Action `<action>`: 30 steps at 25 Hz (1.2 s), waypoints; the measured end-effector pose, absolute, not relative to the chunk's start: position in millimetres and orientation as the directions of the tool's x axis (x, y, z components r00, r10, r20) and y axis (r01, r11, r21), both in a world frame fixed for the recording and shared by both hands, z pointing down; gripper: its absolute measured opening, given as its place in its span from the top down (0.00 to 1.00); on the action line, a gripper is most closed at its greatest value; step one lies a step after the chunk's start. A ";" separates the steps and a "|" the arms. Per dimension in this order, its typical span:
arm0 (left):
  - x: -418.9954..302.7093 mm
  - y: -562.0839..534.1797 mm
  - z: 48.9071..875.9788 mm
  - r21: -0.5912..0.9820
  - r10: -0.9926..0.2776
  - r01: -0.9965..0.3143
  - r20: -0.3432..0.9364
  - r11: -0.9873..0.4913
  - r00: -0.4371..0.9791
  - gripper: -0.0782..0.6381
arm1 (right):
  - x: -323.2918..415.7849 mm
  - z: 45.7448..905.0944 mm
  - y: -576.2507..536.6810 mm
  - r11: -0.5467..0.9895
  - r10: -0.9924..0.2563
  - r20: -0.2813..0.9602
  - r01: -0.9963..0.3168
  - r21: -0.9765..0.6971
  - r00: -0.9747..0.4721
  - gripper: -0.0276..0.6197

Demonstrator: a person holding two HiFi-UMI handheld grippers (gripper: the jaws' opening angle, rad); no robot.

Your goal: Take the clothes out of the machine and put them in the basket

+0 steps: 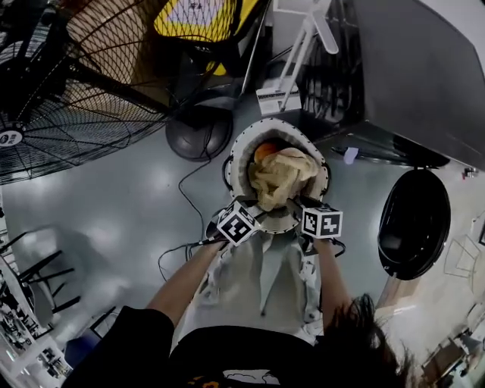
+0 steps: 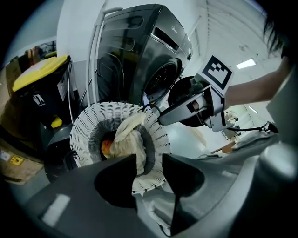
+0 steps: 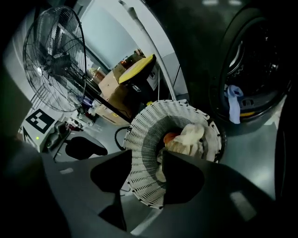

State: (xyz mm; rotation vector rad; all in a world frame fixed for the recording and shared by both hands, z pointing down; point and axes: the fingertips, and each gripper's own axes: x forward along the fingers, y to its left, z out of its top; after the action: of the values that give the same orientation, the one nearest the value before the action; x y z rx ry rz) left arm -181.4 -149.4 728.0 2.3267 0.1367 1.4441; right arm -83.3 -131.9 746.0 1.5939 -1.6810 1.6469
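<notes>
A white slatted basket (image 1: 241, 155) stands on the floor, holding a cream cloth (image 1: 279, 178) and something orange (image 1: 264, 151). My left gripper (image 1: 256, 216) and right gripper (image 1: 305, 217) hover at its near rim. Between them hangs a grey shirt (image 1: 261, 276), and each gripper is shut on an upper corner of it. In the left gripper view a fold of the shirt (image 2: 153, 209) shows between the jaws. The dark washing machine (image 1: 409, 68) stands at the back right with its door (image 1: 413, 223) open. A blue cloth (image 3: 233, 104) hangs at the drum's mouth.
A large floor fan (image 1: 68, 83) stands at the left, its round base (image 1: 198, 132) just behind the basket. A yellow-lidded bin (image 1: 198, 19) is at the back. Cables (image 1: 178, 242) trail over the floor to the left of the basket.
</notes>
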 end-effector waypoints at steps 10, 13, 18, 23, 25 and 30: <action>-160.4 -167.3 702.1 0.377 0.232 -0.168 0.804 -0.911 0.548 0.67 | -75.1 718.6 -144.3 -0.247 -0.592 0.742 -0.806 -0.538 -0.314 0.61; -153.6 -166.7 693.7 0.374 0.234 -0.145 0.793 -0.916 0.563 0.67 | -65.5 706.5 -145.7 -0.244 -0.631 0.721 -0.809 -0.535 -0.286 0.62; -142.9 -163.7 674.9 0.352 0.226 -0.102 0.772 -0.931 0.594 0.67 | -45.0 685.4 -143.3 -0.265 -0.694 0.683 -0.803 -0.534 -0.226 0.64; -125.4 -152.0 648.4 0.348 0.223 -0.073 0.734 -0.934 0.642 0.68 | -17.4 664.8 -131.9 -0.302 -0.751 0.645 -0.793 -0.529 -0.145 0.65; -115.1 -146.3 638.5 0.352 0.226 -0.059 0.710 -0.934 0.667 0.70 | -5.7 657.9 -125.7 -0.315 -0.769 0.629 -0.789 -0.527 -0.113 0.65; -87.1 -128.6 620.1 0.356 0.241 -0.021 0.673 -0.934 0.699 0.71 | 24.7 647.7 -104.1 -0.345 -0.795 0.605 -0.780 -0.523 -0.054 0.65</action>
State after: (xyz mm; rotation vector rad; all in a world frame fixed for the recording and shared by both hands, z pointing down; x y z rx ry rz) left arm -87.1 -128.6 620.1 2.5725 0.1725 1.0877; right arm 24.7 -104.1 647.7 2.1716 -1.8080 1.4109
